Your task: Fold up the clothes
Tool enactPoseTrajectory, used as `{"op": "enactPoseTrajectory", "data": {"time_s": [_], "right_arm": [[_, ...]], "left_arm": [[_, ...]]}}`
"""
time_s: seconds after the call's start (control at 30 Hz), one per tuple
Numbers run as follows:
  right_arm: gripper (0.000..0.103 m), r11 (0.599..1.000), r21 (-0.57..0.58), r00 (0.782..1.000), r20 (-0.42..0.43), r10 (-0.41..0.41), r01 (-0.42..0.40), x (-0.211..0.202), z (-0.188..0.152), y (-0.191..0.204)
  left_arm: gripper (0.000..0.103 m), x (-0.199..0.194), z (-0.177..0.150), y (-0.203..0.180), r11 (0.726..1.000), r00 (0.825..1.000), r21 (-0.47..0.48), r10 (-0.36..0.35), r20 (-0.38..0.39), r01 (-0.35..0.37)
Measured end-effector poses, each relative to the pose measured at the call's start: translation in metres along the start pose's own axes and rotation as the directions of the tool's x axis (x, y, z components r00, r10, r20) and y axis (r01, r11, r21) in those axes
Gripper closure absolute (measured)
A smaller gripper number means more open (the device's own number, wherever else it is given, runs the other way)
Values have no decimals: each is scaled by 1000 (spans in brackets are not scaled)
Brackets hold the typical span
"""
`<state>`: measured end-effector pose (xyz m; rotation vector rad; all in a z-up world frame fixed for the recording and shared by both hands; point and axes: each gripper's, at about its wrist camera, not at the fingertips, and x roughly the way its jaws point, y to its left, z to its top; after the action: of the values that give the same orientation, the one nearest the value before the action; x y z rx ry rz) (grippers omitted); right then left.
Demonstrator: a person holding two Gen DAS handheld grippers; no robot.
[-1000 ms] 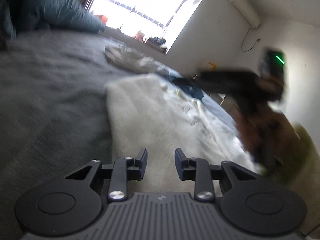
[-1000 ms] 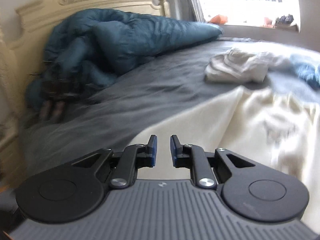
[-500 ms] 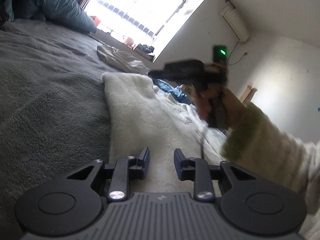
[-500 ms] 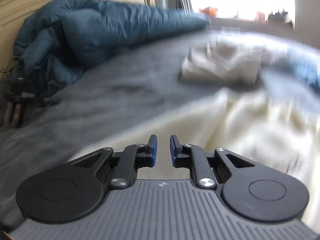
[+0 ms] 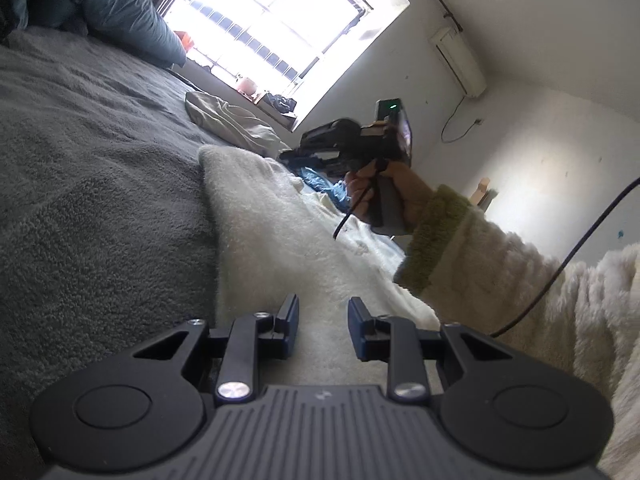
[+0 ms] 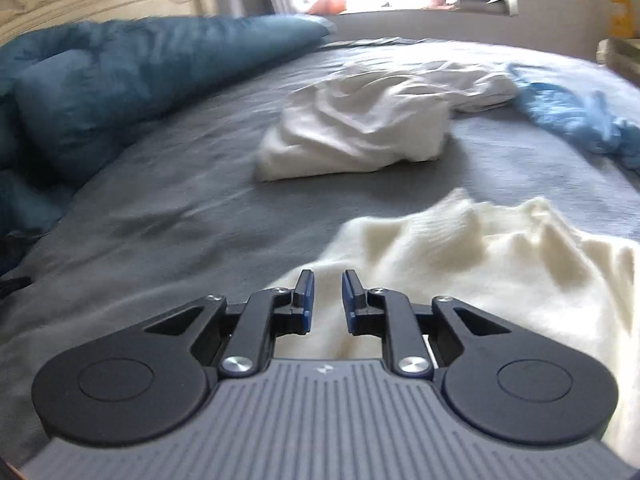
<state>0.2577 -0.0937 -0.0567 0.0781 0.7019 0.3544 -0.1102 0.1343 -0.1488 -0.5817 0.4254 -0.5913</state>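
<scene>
Hovering over cream garment (image 5: 280, 240) edge: left gripper (image 5: 323, 320), right gripper (image 6: 328, 298); jaws parted, empty.

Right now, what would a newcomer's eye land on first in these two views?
The cream fleece garment spread on the grey bed cover, directly under both open grippers. Next, the right gripper held aloft in a hand above it, against the bright window. Beyond lies a crumpled white cloth.
</scene>
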Motion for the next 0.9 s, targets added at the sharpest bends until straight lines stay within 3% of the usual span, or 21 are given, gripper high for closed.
{"op": "enactPoseTrajectory", "data": {"time_s": [0.1,0.17,0.23,0.37,0.5,0.53,0.63,0.7,0.73,0.83,0.9], "right_arm": [[74,988,-76,990,-51,134,-137,-30,-5,38],[55,959,-164,969,-125,211,-230,-47,-17,77],[52,921,-278,955,-192,224,-272,-61,-35,116],[49,837,-470,943,-300,145,-279,-66,-65,173],[49,754,-632,945,-323,-49,-177,-52,-82,200],[49,753,-634,939,-337,-64,-176,-49,-84,200],[56,750,-639,920,-377,-110,-172,-38,-91,200],[73,767,-620,933,-351,-82,-166,-48,-90,193],[87,775,-610,939,-338,-68,-164,-53,-89,190],[97,799,-580,955,-296,-28,-157,-67,-88,180],[98,815,-559,964,-267,-2,-154,-76,-87,173]], "left_arm": [[74,-5,0,1,1000,1000,-17,-15,12,16],[74,-7,-1,1,999,1000,-23,-24,20,24],[74,-8,-2,0,999,999,-21,-25,28,26],[74,-12,-3,-2,999,998,-24,-39,39,40],[74,-19,-3,-2,998,997,-29,-48,52,50],[74,-22,-3,-1,998,997,-29,-49,64,51],[74,-31,-1,1,997,993,-44,-56,104,61],[73,-40,3,5,995,989,-71,-61,137,71],[73,-43,5,7,994,986,-83,-60,154,74],[73,-47,16,6,999,982,-50,3,190,6],[72,-43,27,4,999,980,-21,31,198,-28]]}}
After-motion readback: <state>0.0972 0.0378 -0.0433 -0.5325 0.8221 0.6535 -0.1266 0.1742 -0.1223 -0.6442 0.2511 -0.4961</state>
